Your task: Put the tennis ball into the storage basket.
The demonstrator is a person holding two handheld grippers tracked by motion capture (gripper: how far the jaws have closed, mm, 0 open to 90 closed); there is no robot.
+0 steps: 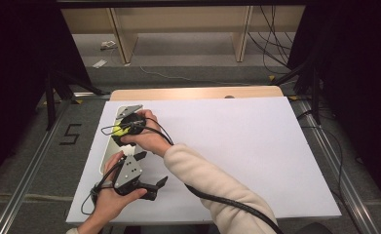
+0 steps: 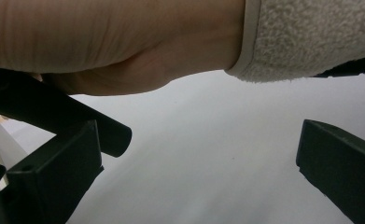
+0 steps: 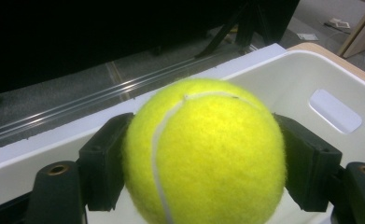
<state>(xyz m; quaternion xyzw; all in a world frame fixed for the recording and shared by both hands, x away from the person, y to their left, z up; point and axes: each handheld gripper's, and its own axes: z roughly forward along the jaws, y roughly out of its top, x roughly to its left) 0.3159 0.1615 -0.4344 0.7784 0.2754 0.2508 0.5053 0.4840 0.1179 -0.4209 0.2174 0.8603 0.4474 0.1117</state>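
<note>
Item: ball (image 3: 203, 154), clamped between the right gripper (image 3: 203, 158) jaws, held over the white bin (image 3: 283, 84) at the table's left edge, likely for dropping in. Left gripper (image 1: 146, 170): jaws spread, empty, idling near the table (image 1: 256, 146) front

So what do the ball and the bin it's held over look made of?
Tennis ball: fuzzy yellow felt with a smooth white seam, gripped between the right gripper's jaws. White bin: probably moulded plastic, going by its smooth, slightly glossy walls and recessed handle.

Lab, floor rails (image 1: 29, 168) (aluminium), trailing cables (image 1: 271, 46)
</note>
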